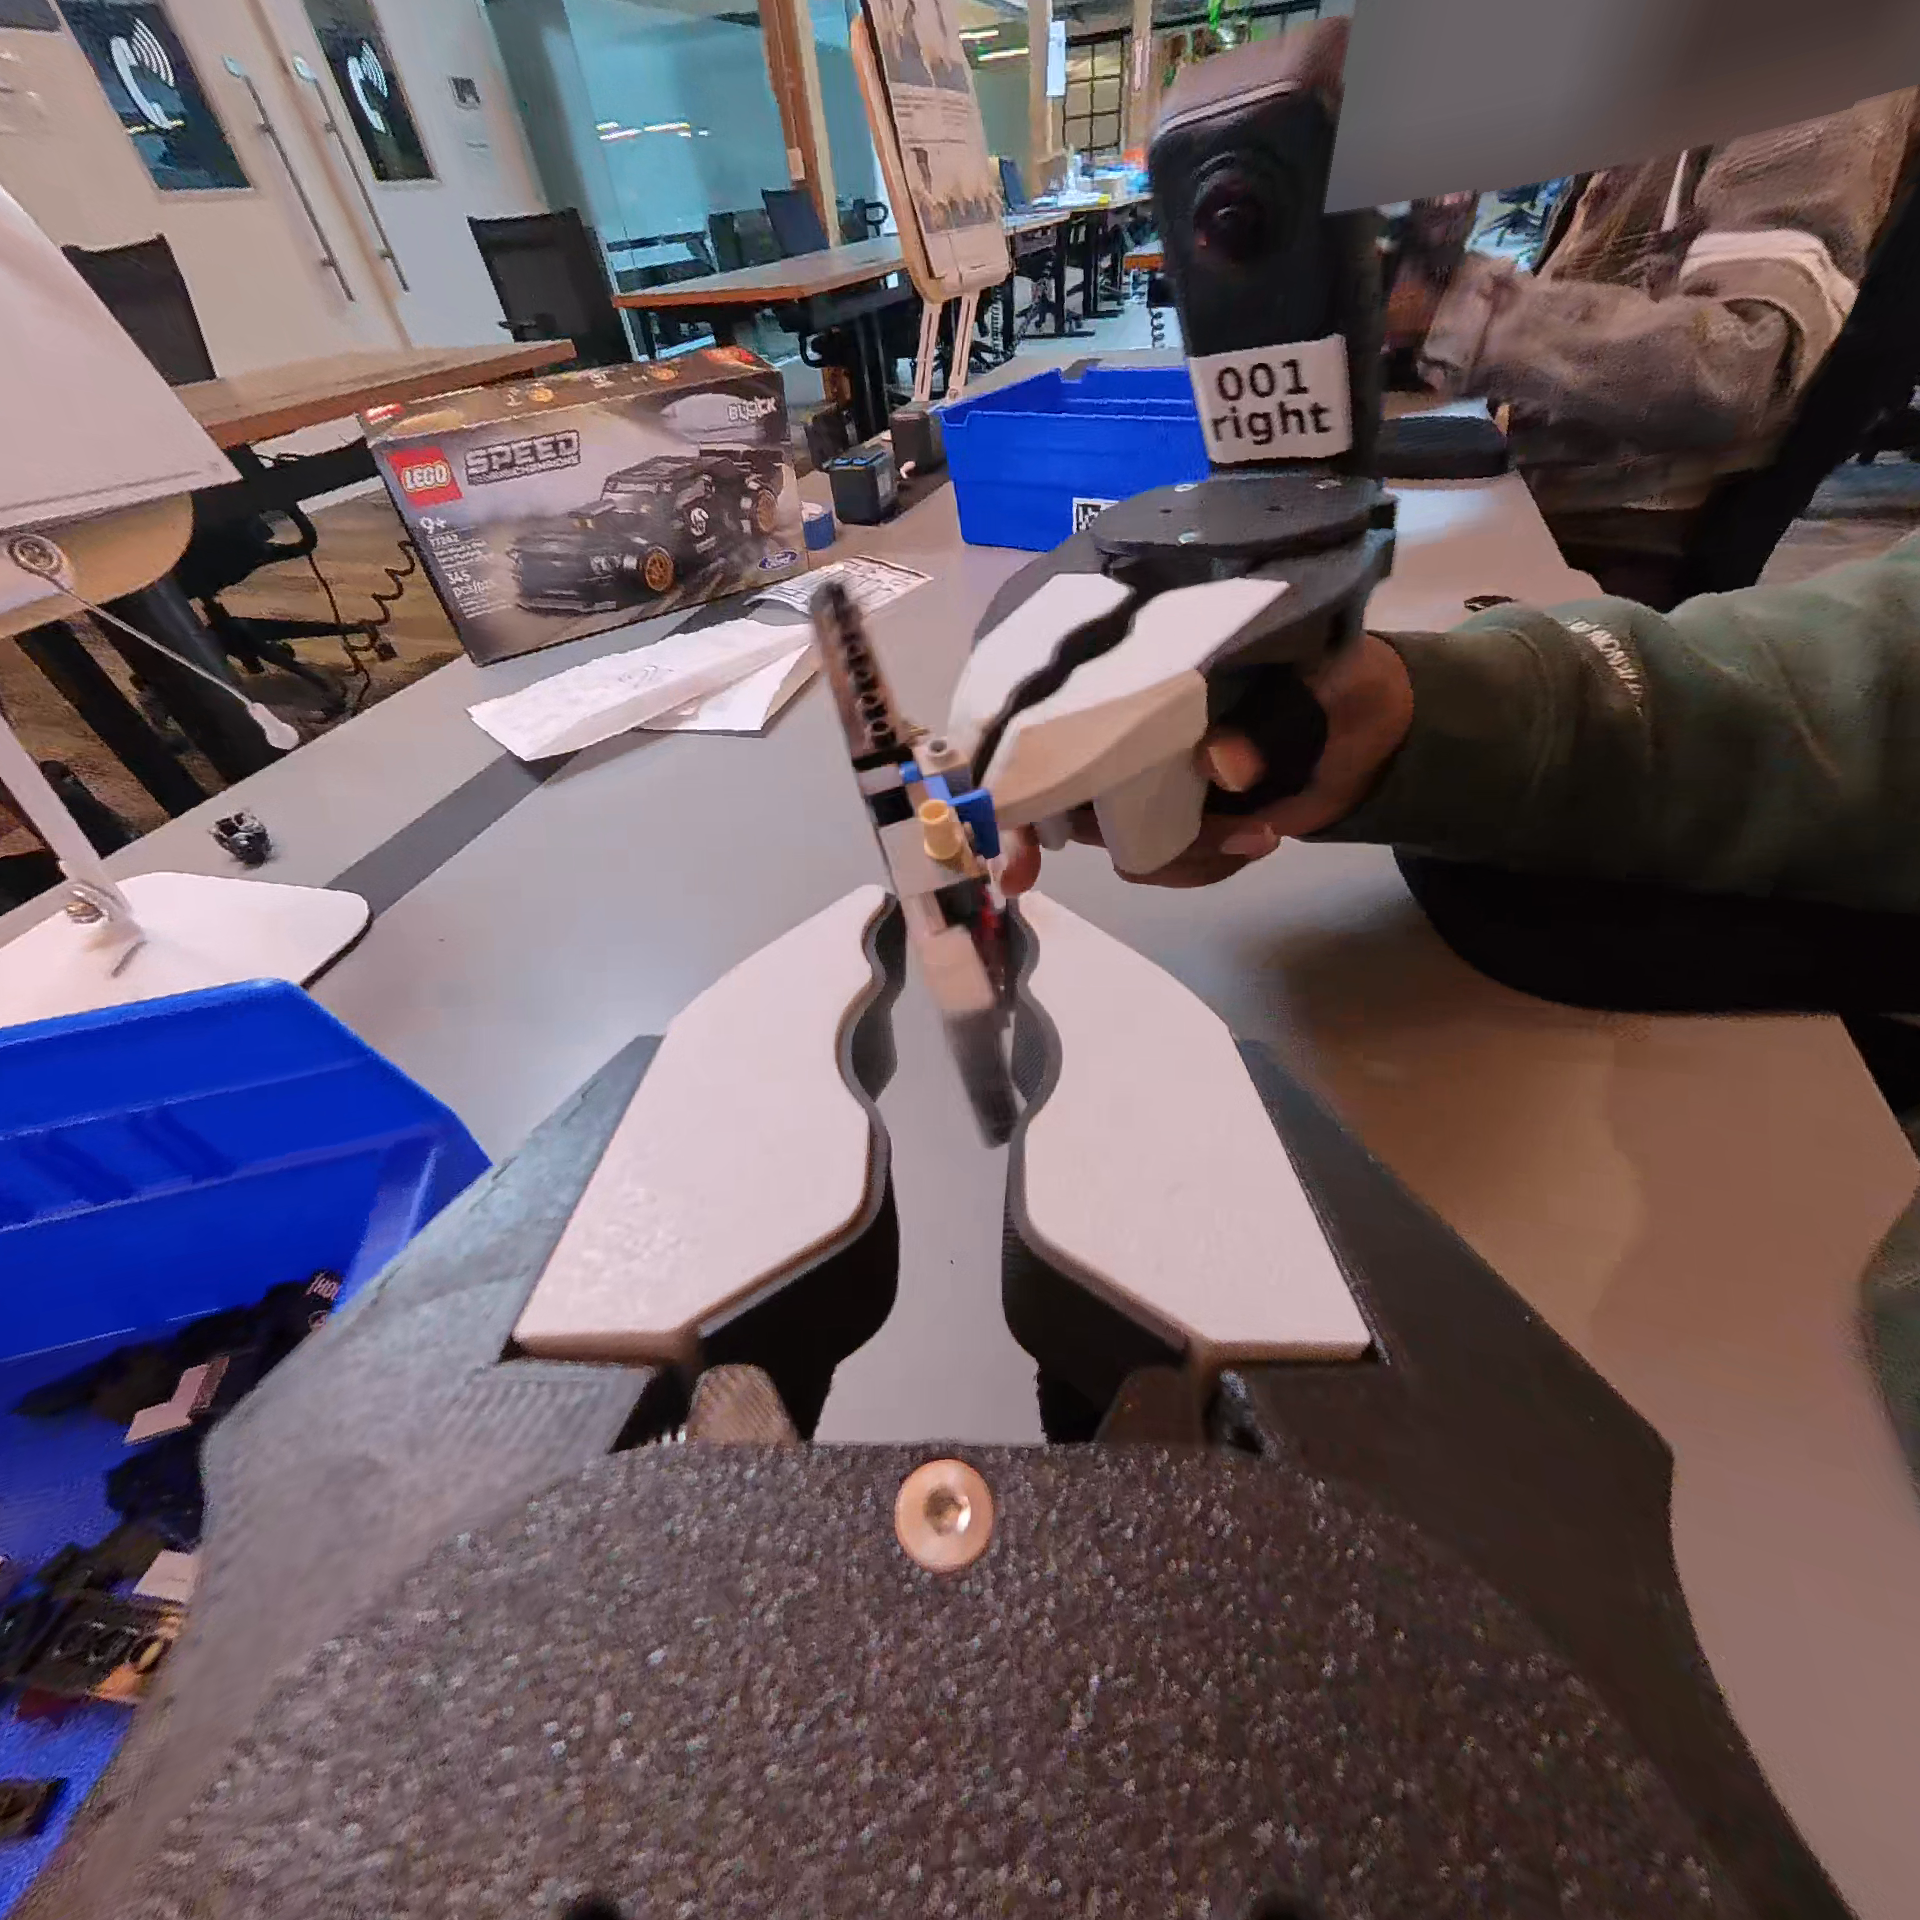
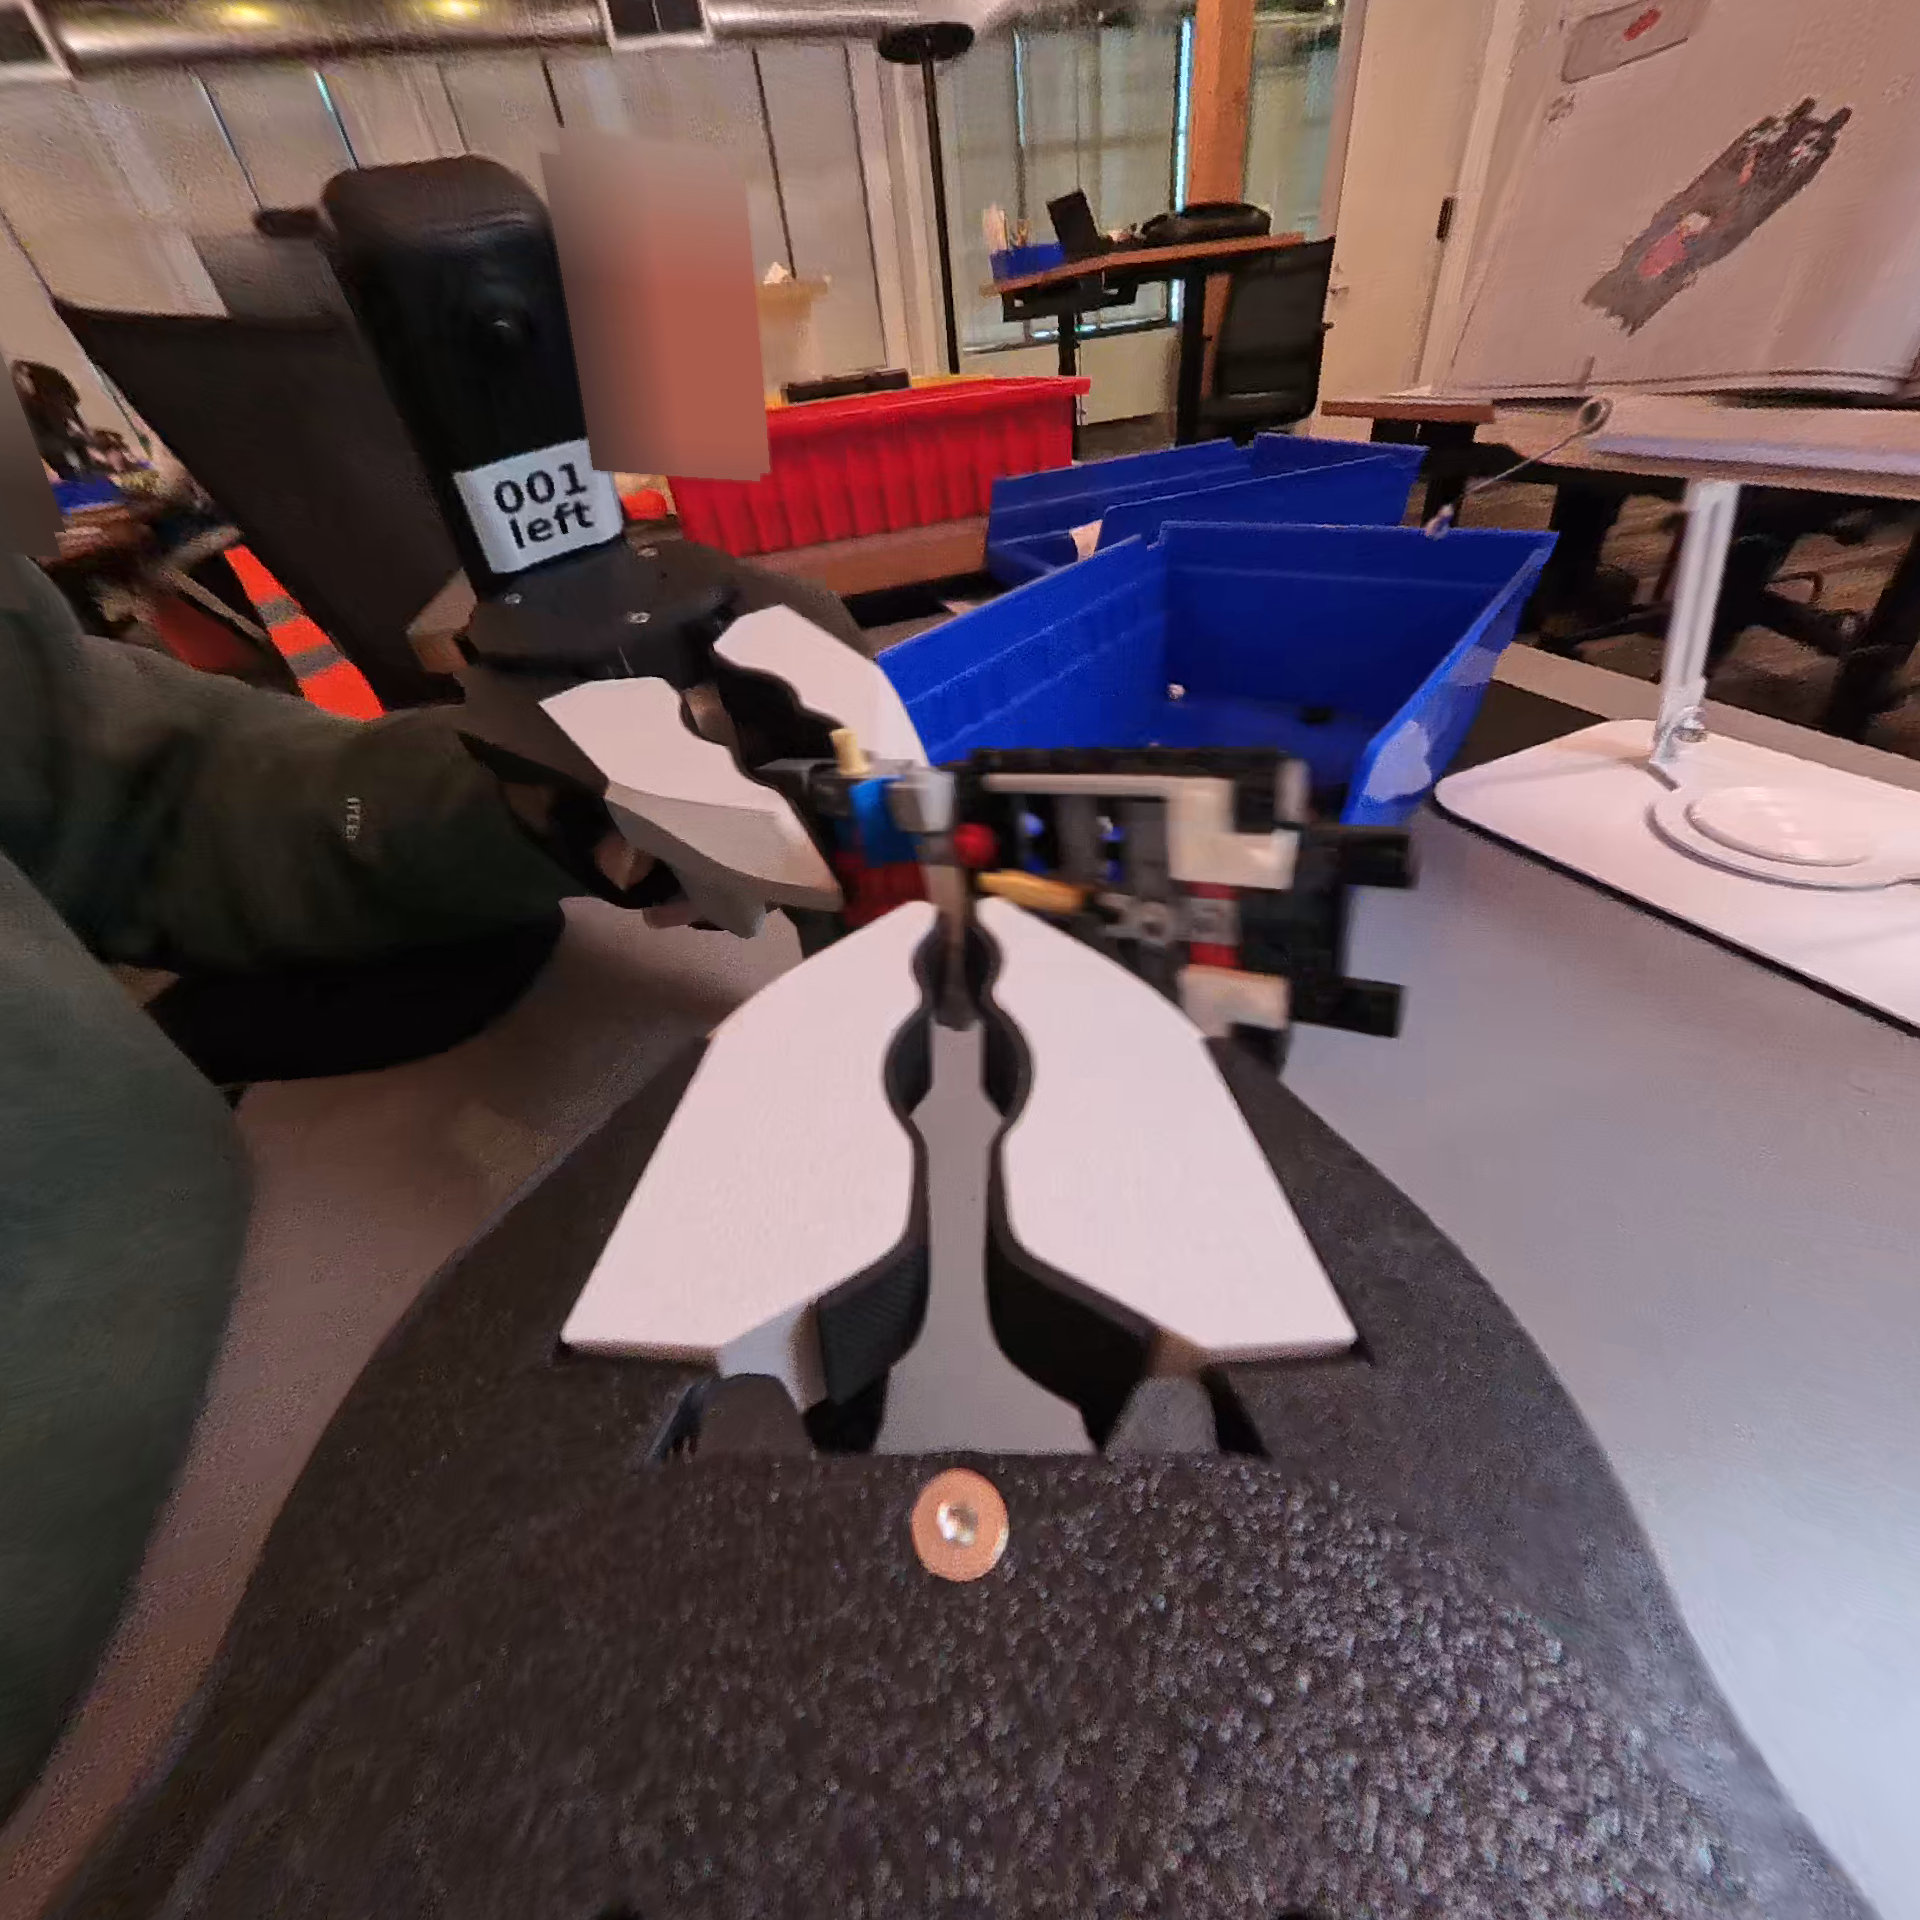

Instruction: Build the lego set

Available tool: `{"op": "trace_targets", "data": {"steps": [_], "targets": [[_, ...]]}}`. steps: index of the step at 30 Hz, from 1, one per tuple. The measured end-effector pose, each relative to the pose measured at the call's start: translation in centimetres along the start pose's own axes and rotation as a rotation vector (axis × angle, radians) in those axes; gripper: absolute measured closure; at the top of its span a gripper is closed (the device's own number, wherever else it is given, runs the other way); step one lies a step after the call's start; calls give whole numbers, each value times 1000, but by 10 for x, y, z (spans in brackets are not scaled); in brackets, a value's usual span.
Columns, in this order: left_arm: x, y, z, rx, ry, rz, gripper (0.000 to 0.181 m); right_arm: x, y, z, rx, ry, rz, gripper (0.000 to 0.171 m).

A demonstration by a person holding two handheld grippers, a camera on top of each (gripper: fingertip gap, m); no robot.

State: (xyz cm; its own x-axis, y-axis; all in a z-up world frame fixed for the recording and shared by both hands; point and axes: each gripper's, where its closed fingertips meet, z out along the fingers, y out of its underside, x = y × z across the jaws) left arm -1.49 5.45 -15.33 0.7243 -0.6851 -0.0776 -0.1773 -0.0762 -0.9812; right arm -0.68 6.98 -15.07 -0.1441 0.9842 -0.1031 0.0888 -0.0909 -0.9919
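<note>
Brick-built chassis is pinched edge-on by left hand-held gripper and right hand-held gripper above grey table, blue bin just behind.

This is an open office: behind the grey desk stand more desks, black office chairs and glass-walled rooms; blue parts bins sit on it.
</note>
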Motion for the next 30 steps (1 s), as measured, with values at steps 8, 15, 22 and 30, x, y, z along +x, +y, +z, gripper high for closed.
{"op": "trace_targets", "data": {"steps": [8, 15, 22, 30], "targets": [[-12, 14, 0, -12, 39, -177, 164, -11, 11, 4, -86, -37, -42, 158], [13, 44, -14, -218, 349, -235, 164, -2, 15, -5, -297, 38, -303, 118], [47, 39, -32, -267, 511, -25, 166, -56, 71, 5, -483, -356, -153, 148], [10, -17, -41, 111, 391, -231, 142, -40, -6, 6, 68, -382, 305, 149]]}}
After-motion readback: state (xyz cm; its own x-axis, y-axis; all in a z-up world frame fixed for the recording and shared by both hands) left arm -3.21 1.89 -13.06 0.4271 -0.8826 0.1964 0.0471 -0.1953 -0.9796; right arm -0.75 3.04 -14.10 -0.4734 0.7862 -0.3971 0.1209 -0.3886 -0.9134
